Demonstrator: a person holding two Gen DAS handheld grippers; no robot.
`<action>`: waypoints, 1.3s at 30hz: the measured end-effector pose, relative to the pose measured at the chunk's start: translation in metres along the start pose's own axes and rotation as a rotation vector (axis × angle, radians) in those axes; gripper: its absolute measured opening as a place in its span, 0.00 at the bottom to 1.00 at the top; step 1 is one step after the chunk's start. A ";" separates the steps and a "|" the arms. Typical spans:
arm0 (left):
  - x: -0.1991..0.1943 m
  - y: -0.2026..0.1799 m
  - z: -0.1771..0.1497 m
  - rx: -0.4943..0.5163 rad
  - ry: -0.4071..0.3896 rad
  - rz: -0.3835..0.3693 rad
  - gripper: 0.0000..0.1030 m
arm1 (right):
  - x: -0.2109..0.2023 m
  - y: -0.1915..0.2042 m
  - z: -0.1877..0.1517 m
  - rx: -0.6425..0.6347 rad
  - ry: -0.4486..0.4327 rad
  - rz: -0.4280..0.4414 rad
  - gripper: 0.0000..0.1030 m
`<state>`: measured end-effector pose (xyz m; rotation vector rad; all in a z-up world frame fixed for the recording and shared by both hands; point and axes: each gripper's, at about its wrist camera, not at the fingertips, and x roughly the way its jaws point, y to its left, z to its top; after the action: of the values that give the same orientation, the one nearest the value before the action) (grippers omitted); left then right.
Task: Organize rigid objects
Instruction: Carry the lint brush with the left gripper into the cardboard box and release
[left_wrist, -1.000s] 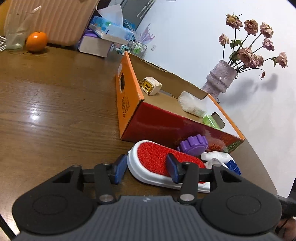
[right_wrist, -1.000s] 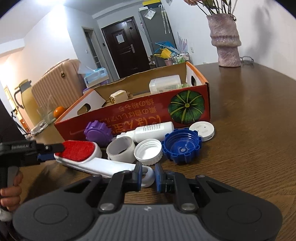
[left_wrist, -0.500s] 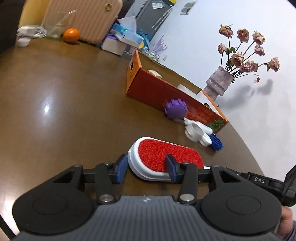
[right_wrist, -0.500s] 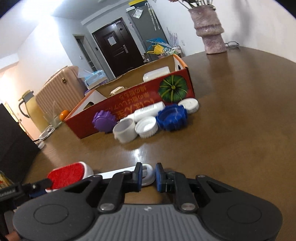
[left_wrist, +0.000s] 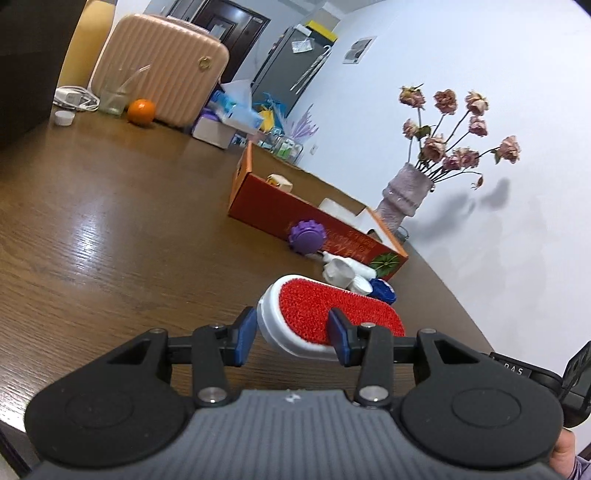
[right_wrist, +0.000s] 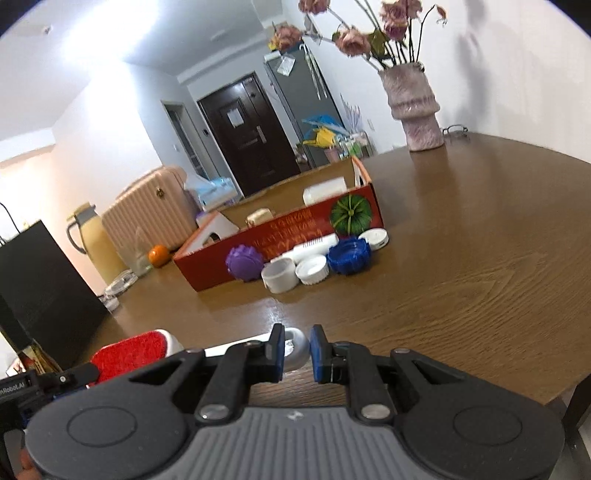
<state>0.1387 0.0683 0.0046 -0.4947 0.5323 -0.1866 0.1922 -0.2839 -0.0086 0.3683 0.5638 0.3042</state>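
Note:
A lint brush with a red pad (left_wrist: 325, 314) and a white body hangs just above the wooden table, carried at both ends. My left gripper (left_wrist: 291, 336) is shut on its head, blue pads pressing the white sides. My right gripper (right_wrist: 297, 350) is shut on the white ring at the handle's end (right_wrist: 295, 341); the red head (right_wrist: 129, 350) shows at the lower left there. Further off stands the orange cardboard box (right_wrist: 295, 232) with a few items inside. Along its front lie a purple cap (right_wrist: 243, 262), white caps (right_wrist: 279, 275), a white bottle (right_wrist: 314, 245) and a blue cap (right_wrist: 349, 254).
A vase of dried roses (right_wrist: 417, 110) stands behind the box at the table's far edge. An orange (left_wrist: 141, 110), a glass (left_wrist: 112, 98) and a tissue box (left_wrist: 221, 125) sit at the far left before a pink suitcase (left_wrist: 162, 70). The table's rim (right_wrist: 535, 391) curves close on the right.
Both grippers have drawn back from the box with the brush held between them, lifting it slightly. The box and the caps now look much further away.

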 end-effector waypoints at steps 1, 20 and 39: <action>-0.001 -0.002 0.000 0.002 0.000 -0.004 0.41 | -0.003 -0.001 0.000 0.002 -0.006 -0.001 0.14; 0.120 -0.030 0.141 0.045 -0.077 -0.038 0.39 | 0.095 -0.008 0.128 -0.004 -0.101 0.012 0.14; 0.233 0.019 0.157 0.025 0.025 0.096 0.43 | 0.237 -0.025 0.149 -0.073 0.079 -0.013 0.14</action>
<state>0.4206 0.0794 0.0100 -0.4419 0.5767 -0.1074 0.4713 -0.2542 -0.0116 0.2828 0.6302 0.3268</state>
